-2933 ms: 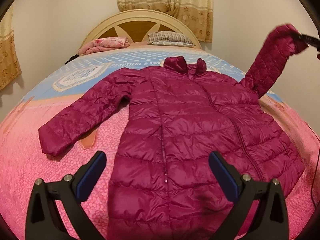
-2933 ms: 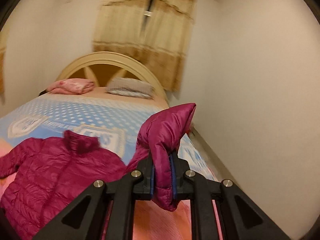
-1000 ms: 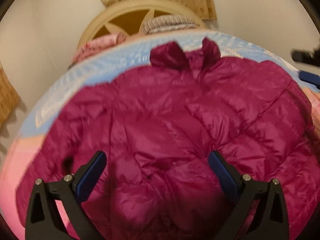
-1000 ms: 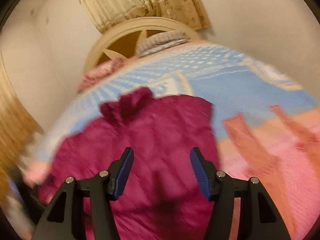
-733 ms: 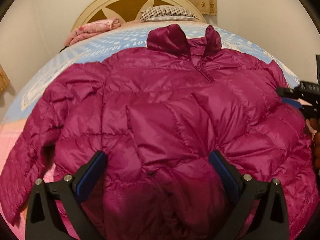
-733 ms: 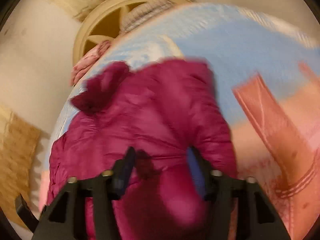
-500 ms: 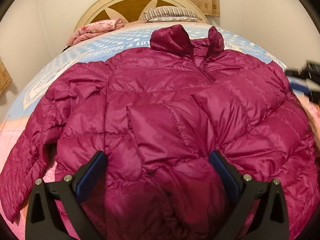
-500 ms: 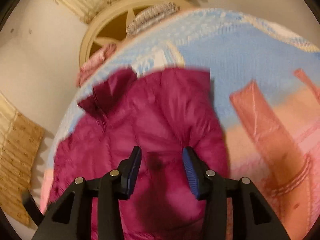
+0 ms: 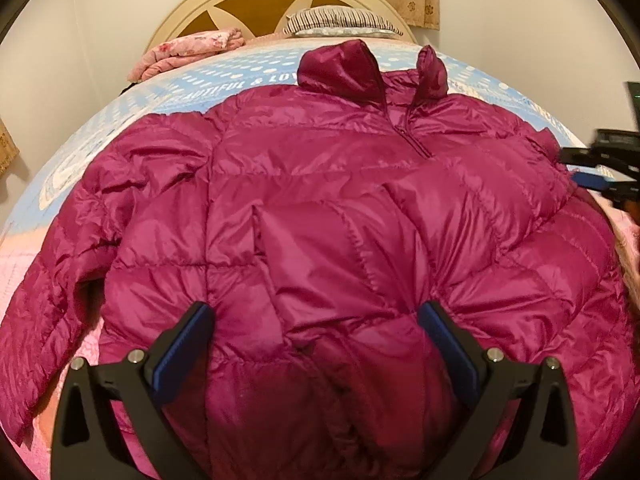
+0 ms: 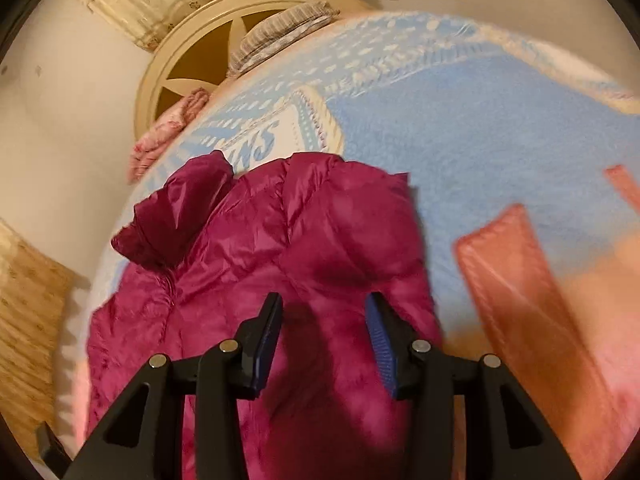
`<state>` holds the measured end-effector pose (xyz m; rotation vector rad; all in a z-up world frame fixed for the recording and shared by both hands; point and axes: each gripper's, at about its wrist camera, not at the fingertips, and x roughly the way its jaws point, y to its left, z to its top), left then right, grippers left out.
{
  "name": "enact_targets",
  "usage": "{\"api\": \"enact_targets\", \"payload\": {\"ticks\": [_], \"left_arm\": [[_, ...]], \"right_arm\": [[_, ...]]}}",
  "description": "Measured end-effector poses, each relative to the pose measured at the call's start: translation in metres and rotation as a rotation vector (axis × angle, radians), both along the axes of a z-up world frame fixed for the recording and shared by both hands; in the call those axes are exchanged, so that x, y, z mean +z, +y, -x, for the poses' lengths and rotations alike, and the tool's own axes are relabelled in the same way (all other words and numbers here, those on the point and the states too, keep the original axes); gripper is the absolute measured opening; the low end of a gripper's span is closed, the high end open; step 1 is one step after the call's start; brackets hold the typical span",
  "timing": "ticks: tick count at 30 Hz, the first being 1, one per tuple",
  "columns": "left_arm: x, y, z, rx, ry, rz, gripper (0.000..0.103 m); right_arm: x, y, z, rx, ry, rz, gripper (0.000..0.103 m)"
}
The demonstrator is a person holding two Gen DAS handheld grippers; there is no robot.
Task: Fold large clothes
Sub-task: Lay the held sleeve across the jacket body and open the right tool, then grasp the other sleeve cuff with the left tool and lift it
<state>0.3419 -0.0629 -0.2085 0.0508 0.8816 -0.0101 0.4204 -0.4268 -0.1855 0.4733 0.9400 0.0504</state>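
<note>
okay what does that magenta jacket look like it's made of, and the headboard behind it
Jacket: seemingly thin, glossy synthetic shell such as nylon, padded; it shines in the light and is stitched into puffy quilted bands. Filling cannot be told.
Headboard: looks like wood, cream-painted arch with smooth sheen over brown inset panels; could be a moulded imitation.

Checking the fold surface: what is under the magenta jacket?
The magenta jacket lies on a bed blanket, blue toward the headboard, pink nearer. Anything beneath its body is covered.
</note>
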Motion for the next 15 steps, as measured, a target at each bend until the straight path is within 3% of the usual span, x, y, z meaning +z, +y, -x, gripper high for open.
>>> {"api": "enact_targets", "payload": {"ticks": [3, 5, 8, 10, 12, 15], "left_arm": [[0.0, 0.0, -0.001, 0.0, 0.0, 0.002, 0.103], [0.0, 0.0, -0.001, 0.0, 0.001, 0.005, 0.103], [-0.001, 0.0, -0.001, 0.0, 0.001, 0.006, 0.103], [-0.001, 0.0, -0.001, 0.0, 0.002, 0.007, 0.103], [-0.001, 0.001, -0.002, 0.001, 0.004, 0.01, 0.103], [-0.001, 0.001, -0.001, 0.001, 0.004, 0.01, 0.103]], "right_arm": [[0.025, 0.024, 0.028, 0.068, -0.028, 0.065, 0.046], [0.031, 0.047, 0.045, 0.123, -0.029, 0.175, 0.046], [0.005, 0.066, 0.051, 0.173, 0.043, 0.288, 0.046], [-0.013, 0.061, 0.052, 0.163, 0.045, 0.265, 0.046], [-0.01, 0.062, 0.055, 0.171, 0.046, 0.29, 0.046], [0.006, 0.058, 0.066, 0.118, 0.063, 0.234, 0.046]]}}
